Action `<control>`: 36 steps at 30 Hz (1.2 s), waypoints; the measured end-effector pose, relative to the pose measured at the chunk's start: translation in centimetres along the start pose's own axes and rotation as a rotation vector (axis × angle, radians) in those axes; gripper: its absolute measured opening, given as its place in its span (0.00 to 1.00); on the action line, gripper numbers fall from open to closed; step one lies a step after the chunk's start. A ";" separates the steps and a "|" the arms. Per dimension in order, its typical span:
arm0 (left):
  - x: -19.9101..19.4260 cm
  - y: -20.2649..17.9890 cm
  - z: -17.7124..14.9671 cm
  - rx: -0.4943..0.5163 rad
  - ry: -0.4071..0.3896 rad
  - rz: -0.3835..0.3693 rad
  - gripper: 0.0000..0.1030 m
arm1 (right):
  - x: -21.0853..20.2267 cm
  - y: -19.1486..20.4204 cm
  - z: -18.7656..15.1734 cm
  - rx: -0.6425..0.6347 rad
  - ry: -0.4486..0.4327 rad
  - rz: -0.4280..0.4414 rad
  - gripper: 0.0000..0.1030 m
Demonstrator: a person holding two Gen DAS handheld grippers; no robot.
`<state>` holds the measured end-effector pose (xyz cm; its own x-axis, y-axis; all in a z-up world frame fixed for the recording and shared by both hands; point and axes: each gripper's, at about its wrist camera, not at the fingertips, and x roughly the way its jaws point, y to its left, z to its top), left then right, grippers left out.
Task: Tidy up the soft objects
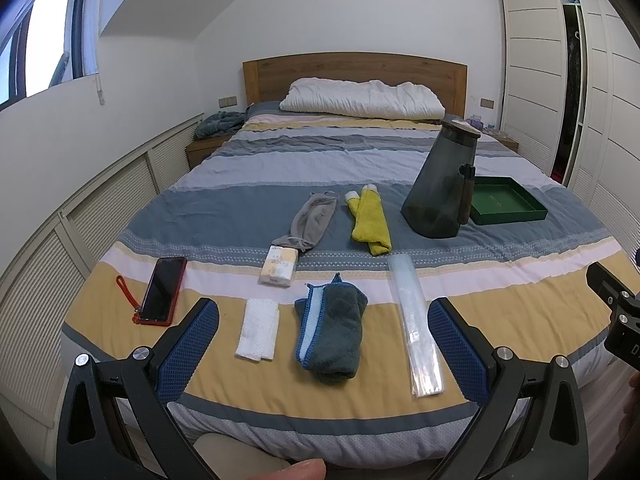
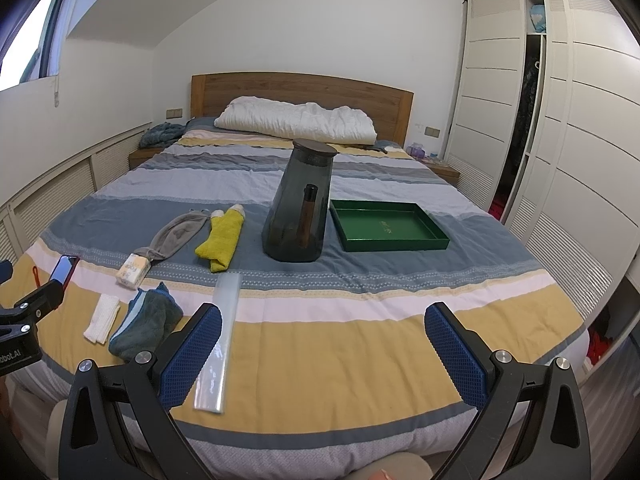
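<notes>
Bed (image 1: pixel 520 264), striped cover, fills the middle of both views; all items lie on its near half.

- Left gripper (image 1: pixel 323 338): lower centre of the left view, blue-padded fingers (image 1: pixel 188 354) spread wide, holding nothing, above the bed's near edge.
- Right gripper (image 2: pixel 323 342): lower centre of the right view, likewise wide open and empty.
- Dark teal towel (image 1: pixel 334 330): folded, blue-edged, lower centre of the left view, between the left gripper's fingers as seen.
- White cloth (image 1: pixel 259 329): folded, just left of the teal towel.
- Yellow cloth (image 1: pixel 369 220): folded, centre of frame, beyond the towel.
- Grey face mask (image 1: pixel 314 219): left of the yellow cloth, its near end touching the tissue pack (image 1: pixel 279 269).
- Clear plastic sleeve (image 1: pixel 414 322): long, right of the teal towel.
- Phone (image 1: pixel 163 290): red case with strap, left side.
- Dark jug (image 2: pixel 301 208): upright, centre of the right view.
- Green tray (image 2: pixel 436 242): empty, just right of the jug.
- White pillow (image 1: pixel 362 98): at the headboard, upper centre.
</notes>
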<state>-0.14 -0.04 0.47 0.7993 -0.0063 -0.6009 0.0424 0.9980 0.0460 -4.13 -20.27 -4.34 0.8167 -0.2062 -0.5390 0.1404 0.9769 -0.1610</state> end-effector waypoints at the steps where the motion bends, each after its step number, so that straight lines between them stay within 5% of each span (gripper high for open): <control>1: -0.1 0.1 0.1 0.000 0.000 -0.001 0.99 | 0.0 0.0 0.0 0.001 0.000 -0.002 1.00; 36: 0.9 -0.2 -0.7 0.007 0.020 -0.015 0.99 | 0.0 0.0 -0.1 0.000 -0.001 -0.003 1.00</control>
<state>0.17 -0.21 -0.62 0.7867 -0.0195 -0.6171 0.0583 0.9974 0.0427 -4.24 -20.30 -4.41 0.8168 -0.2093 -0.5376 0.1433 0.9763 -0.1625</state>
